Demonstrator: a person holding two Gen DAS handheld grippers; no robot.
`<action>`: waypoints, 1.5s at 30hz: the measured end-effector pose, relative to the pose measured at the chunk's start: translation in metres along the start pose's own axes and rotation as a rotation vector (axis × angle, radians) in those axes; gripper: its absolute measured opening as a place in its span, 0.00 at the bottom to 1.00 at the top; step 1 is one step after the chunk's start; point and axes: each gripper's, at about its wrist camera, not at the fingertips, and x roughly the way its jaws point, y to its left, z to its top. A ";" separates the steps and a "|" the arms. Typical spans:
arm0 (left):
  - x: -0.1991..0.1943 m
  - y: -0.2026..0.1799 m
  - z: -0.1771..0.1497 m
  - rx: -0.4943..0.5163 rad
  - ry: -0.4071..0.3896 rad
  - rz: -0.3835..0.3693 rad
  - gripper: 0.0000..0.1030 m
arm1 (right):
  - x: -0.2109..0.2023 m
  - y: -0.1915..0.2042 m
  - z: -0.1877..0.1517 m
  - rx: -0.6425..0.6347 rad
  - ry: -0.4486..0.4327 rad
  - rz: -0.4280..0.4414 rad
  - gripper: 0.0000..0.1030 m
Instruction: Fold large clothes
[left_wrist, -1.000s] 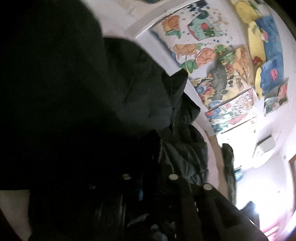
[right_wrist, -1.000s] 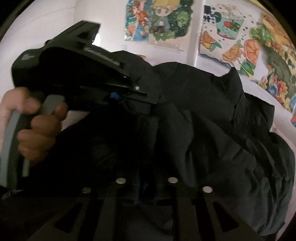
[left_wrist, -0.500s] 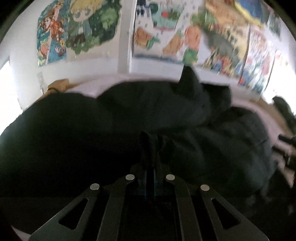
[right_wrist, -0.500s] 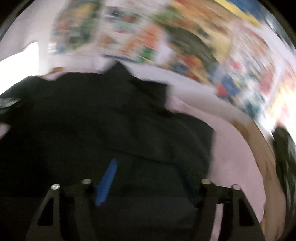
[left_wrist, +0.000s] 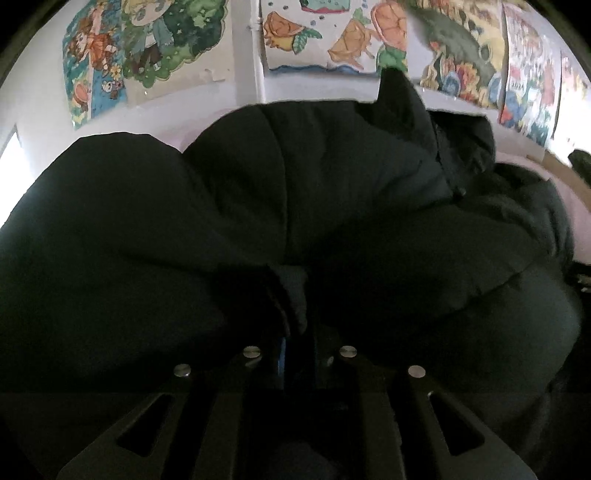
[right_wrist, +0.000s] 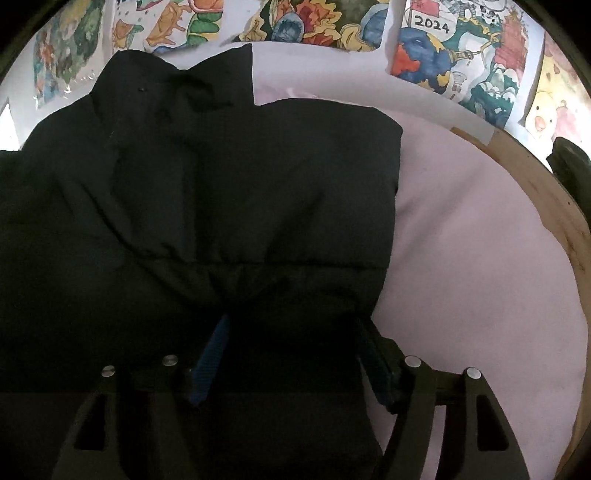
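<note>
A large black padded jacket lies on a pink cloth-covered table and fills most of both views. My left gripper is shut on a fold of the black jacket, with a ribbed cuff bunched just ahead of the jaws. In the right wrist view the jacket lies flat with its collar at the far end. My right gripper is open, its blue-padded fingers spread wide over the jacket's near edge, which lies between them.
The pink table cover is bare to the right of the jacket, bounded by a wooden edge. Colourful drawings hang on the white wall behind. A dark object sits past the table's right edge.
The right gripper has let go of the jacket and opened. Both grippers have swung to face the wall, and the jacket has come down onto the table.
</note>
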 end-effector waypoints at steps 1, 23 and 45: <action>-0.003 0.002 0.002 -0.013 -0.006 -0.014 0.11 | -0.002 -0.002 -0.002 0.006 -0.005 -0.001 0.70; -0.213 0.145 -0.096 -0.531 -0.310 0.147 0.91 | -0.170 0.165 0.060 -0.245 -0.248 0.154 0.83; -0.210 0.262 -0.156 -0.974 -0.353 0.152 0.98 | -0.035 0.342 0.036 -0.295 -0.255 0.127 0.90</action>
